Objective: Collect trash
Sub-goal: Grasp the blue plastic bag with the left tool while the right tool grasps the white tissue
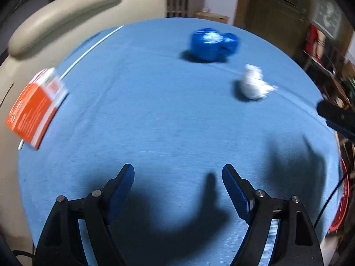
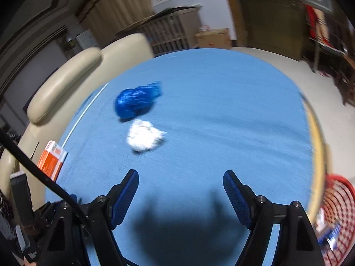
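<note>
Both the left gripper point(image 1: 178, 173) and right gripper point(image 2: 180, 178) are spread wide, holding nothing. The white crumpled paper point(image 2: 145, 138) lies left of centre, just below the blue wad point(image 2: 136, 103); the right should descend centred over it, clearing the wad

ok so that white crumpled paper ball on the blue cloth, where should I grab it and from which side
Probably from above, with the fingers straddling the rounded bulk of the white paper wad, not the thin tail sticking out to its right. It lies loose on the cloth, apart from the blue bag, with room on both flanks.
</note>
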A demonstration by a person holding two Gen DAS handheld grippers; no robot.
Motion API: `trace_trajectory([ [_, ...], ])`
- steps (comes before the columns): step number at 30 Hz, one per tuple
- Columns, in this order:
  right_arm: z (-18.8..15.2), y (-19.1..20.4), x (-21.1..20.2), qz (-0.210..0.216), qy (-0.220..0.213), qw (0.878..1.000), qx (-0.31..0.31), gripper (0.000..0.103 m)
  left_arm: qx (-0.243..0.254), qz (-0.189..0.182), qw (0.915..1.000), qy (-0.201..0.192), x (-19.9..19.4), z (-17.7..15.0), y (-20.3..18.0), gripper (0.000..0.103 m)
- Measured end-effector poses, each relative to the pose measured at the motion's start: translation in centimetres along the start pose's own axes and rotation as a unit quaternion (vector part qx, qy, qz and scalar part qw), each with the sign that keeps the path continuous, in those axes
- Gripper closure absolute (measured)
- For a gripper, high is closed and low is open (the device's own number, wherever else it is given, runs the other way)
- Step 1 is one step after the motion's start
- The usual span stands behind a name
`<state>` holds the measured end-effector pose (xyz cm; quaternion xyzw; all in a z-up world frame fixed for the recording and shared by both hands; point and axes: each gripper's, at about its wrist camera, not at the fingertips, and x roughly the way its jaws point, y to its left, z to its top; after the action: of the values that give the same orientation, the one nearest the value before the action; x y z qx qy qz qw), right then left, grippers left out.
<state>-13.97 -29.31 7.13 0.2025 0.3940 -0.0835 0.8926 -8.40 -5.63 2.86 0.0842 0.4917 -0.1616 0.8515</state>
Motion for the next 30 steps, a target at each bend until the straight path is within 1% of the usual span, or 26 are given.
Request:
trace_trajectory([
  [2,1.0,1.7,1.9,0.014,0.005,1.000,-0.016,0.022,-0.010,0.007,0.9999,0.000,0.1,0.1,1.2,0.021],
  [5,2.8,4.3,5.3,0.008,0.007,0.999,-0.046,0.022,-0.019,0.015,0.9997,-0.002,0.4,0.4,2.4,0.021],
  [9,3.9,5.2,8.9,0.004,0.022,0.998,-0.053,0.022,-0.026,0.011,0.9995,-0.012,0.7,1.7,3.2,0.021],
  [10,3.9,5.3,10.1,-0.002,0.035,0.998,-0.060,0.030,-0.027,0.010,0.9994,-0.020,0.7,2.4,3.1,0.021],
  [11,3.8,5.3,11.0,-0.001,0.048,0.997,-0.066,0.048,-0.027,0.009,0.9992,-0.027,0.8,3.0,3.1,0.021],
  [12,3.6,5.2,11.2,0.006,0.055,0.996,-0.069,0.061,-0.025,0.005,0.9989,-0.038,0.9,4.1,2.8,0.021],
  [13,3.4,5.2,10.9,0.010,0.050,0.996,-0.071,0.067,-0.021,0.002,0.9987,-0.046,1.1,5.2,2.4,0.021],
  [14,3.3,5.2,10.3,0.013,0.048,0.996,-0.074,0.068,-0.018,0.000,0.9984,-0.053,1.2,6.1,1.8,0.021],
  [15,3.1,5.1,9.3,0.018,0.042,0.996,-0.076,0.068,-0.016,-0.004,0.9981,-0.059,1.6,7.2,1.3,0.020],
  [16,2.8,4.8,8.3,0.017,0.033,0.996,-0.075,0.068,-0.012,-0.016,0.9975,-0.067,2.2,8.9,0.3,0.020],
  [18,1.9,3.6,6.1,0.021,0.023,0.997,-0.064,0.068,-0.008,-0.033,0.9965,-0.077,3.0,11.3,-1.1,0.020],
  [19,1.3,2.9,5.1,0.022,0.019,0.998,-0.057,0.068,-0.006,-0.048,0.9952,-0.085,3.7,13.0,-2.4,0.020],
  [21,0.3,1.3,3.3,0.020,0.017,0.999,-0.047,0.068,0.003,-0.085,0.9915,-0.098,4.8,15.3,-4.0,0.019],
  [22,-0.5,0.3,2.5,0.021,0.018,0.999,-0.033,0.068,0.010,-0.089,0.9906,-0.103,5.5,16.5,-5.0,0.018],
  [24,-1.7,-1.2,1.1,0.019,0.020,1.000,-0.010,0.068,0.025,-0.090,0.9905,-0.101,6.6,18.1,-6.4,0.018],
  [25,-2.2,-1.9,0.6,0.016,0.020,1.000,-0.005,0.068,0.032,-0.092,0.9904,-0.099,7.1,18.8,-6.8,0.012],
  [26,-2.7,-2.5,0.0,0.013,0.020,1.000,-0.001,0.068,0.037,-0.084,0.9921,-0.086,8.2,19.3,-7.3,0.002],
  [27,-2.9,-2.9,-0.5,0.010,0.019,1.000,0.003,0.068,0.042,-0.064,0.9955,-0.056,9.7,19.8,-7.7,0.002],
  [28,-3.1,-3.3,-0.7,0.009,0.020,1.000,0.008,0.068,0.038,-0.048,0.9978,-0.027,11.1,19.9,-7.8,0.006],
  [29,-3.2,-3.7,-0.9,0.009,0.020,1.000,0.011,0.068,0.030,-0.055,0.9978,-0.021,11.7,19.8,-7.5,0.018],
  [30,-3.3,-3.8,-1.0,0.009,0.019,1.000,0.012,0.068,0.025,-0.048,0.9983,-0.021,11.9,19.4,-7.3,0.031],
])
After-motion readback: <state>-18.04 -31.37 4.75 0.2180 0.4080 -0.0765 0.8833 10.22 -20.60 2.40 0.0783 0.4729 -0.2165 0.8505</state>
